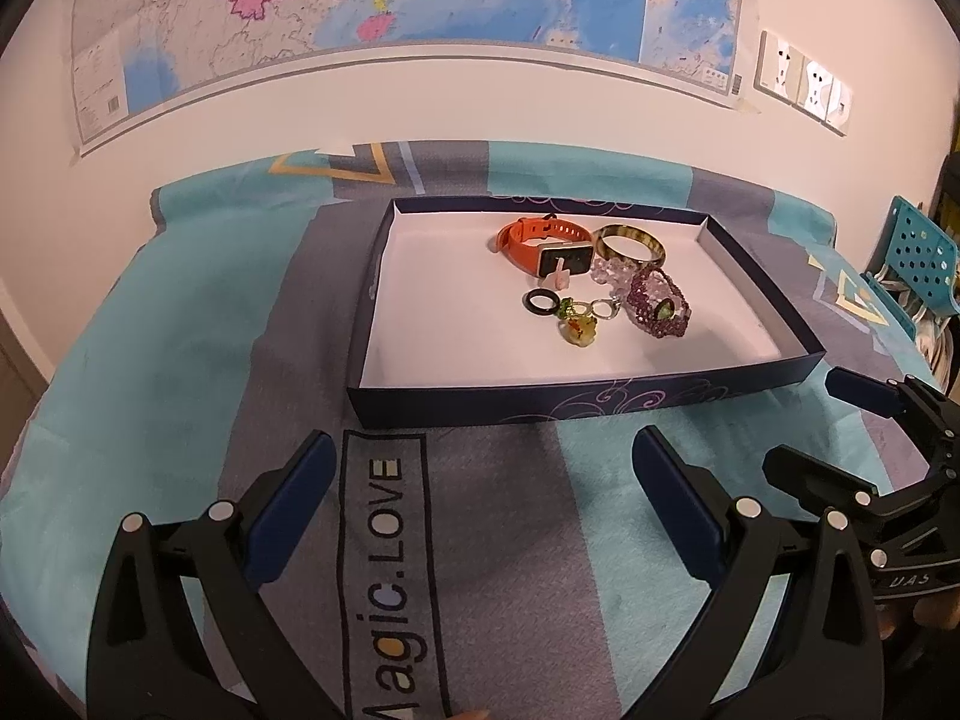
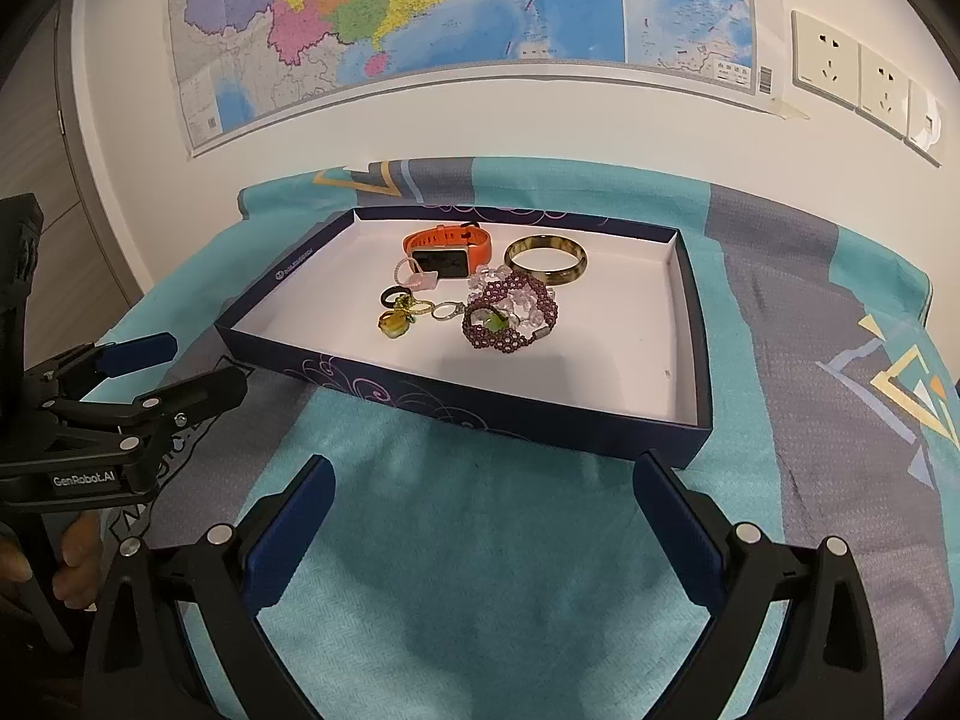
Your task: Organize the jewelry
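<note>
Both your grippers hang over the cloth on the near side of the box, and neither one is carrying a thing. Your left gripper has its fingers spread wide, released, with the "Magic.LOVE" print lying between them. Your right gripper is just as wide apart, fingers empty, over turquoise cloth, its right finger close to the box's near right corner. From the left wrist you can see that right gripper again at the right edge, beside the box's near right corner.

All the jewelry sits inside the box, bunched toward the far middle on the white floor. The orange watch is farthest back, screen facing you. To its right lies the bangle, flat. Just near of those two, the clear beads touch the purple beaded bracelet, which carries a green stone. Left of the bracelet a small black ring lies by the yellow-green charm, with a thin metal loop between charm and bracelet. A little pink piece rests against the watch's near edge.

Behind it all, the map hangs on the wall, sockets to its right.
</note>
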`<state>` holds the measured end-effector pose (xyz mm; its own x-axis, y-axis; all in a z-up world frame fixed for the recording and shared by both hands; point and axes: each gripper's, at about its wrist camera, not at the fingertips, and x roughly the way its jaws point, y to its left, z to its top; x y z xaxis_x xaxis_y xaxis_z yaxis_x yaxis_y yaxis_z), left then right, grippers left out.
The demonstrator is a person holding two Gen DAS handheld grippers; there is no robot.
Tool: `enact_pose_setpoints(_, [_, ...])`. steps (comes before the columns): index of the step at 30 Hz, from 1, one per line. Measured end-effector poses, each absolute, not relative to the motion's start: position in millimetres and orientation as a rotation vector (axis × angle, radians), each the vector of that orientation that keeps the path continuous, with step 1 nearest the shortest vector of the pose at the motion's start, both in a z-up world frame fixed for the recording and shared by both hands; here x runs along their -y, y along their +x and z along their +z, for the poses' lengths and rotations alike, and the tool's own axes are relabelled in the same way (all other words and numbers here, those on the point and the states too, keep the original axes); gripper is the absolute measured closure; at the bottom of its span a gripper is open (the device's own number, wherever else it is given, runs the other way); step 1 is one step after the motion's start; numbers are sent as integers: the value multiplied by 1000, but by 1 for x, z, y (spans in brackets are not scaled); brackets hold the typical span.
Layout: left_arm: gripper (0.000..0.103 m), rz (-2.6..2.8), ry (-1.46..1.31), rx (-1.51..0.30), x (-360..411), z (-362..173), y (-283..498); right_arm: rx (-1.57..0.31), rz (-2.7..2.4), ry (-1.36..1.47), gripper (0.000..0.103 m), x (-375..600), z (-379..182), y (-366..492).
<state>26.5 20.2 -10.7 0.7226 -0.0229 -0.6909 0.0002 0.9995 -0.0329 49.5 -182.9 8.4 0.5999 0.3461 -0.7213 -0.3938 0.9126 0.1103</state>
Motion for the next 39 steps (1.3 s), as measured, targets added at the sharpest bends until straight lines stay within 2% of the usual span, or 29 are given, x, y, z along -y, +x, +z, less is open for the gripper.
enact_pose_setpoints(39, [6, -10, -8, -771, -16, -15, 26, -836, 426, -53, 7, 184, 5, 49])
